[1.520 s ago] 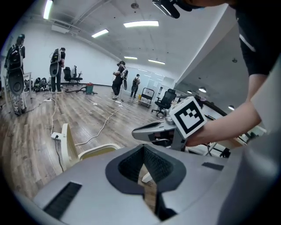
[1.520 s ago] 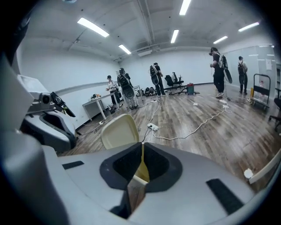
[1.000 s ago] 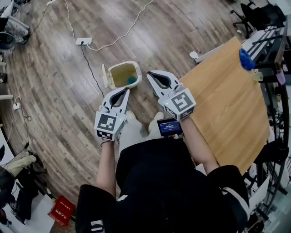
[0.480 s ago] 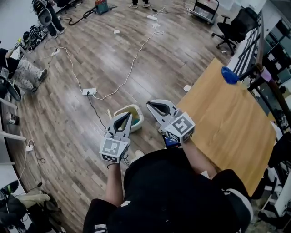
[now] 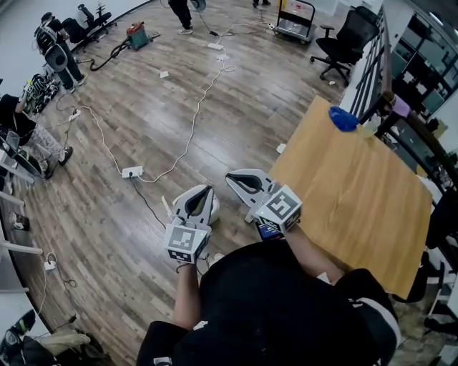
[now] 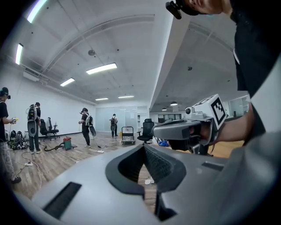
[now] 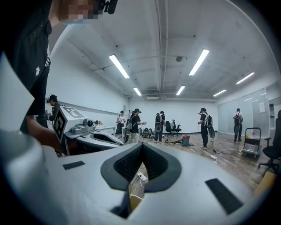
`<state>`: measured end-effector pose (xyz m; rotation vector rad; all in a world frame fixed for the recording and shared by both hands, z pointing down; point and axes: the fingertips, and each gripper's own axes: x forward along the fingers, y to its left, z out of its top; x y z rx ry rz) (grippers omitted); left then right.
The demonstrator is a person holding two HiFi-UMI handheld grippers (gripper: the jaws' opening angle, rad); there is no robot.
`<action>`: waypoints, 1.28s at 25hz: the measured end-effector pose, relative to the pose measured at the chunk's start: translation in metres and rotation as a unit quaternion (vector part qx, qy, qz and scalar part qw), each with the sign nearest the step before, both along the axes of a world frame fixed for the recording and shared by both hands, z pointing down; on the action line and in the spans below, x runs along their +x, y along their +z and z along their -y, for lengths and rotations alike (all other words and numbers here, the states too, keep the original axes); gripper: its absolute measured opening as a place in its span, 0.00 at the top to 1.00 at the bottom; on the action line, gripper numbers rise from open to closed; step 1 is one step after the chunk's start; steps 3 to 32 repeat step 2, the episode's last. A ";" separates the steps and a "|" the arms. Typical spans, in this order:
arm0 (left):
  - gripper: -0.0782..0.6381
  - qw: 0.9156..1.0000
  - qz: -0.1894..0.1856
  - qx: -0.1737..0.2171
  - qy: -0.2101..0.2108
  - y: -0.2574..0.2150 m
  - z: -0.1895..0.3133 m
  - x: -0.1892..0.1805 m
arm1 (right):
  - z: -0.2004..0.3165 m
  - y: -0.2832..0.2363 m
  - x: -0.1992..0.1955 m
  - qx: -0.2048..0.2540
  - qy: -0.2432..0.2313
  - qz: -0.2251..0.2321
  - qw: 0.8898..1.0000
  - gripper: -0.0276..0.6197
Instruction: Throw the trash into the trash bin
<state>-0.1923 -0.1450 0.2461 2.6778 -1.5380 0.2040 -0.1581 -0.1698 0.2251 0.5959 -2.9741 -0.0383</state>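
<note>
The white trash bin stands on the wood floor and is almost wholly hidden under my left gripper; only a sliver of rim and its raised lid show. Its inside is hidden. My left gripper is shut with nothing in it. Just right of it, near the table's edge, my right gripper is also shut and empty. Both are held up, pointing out across the room. In the left gripper view the jaws meet, with the right gripper alongside. The right gripper view shows shut jaws too.
A wooden table lies to the right, with a blue object at its far corner. A power strip with a long white cable crosses the floor ahead. An office chair, a cart and several people stand farther off.
Both grippers have risen and stayed shut. The head view has tilted up to take in more of the room. The bin, seen open before, is now covered by the left gripper.
</note>
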 end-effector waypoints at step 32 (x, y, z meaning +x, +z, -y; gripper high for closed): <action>0.88 1.000 -0.002 -0.004 0.000 -0.004 0.002 0.007 | 0.004 -0.005 0.005 -0.002 0.001 -0.003 1.000 0.96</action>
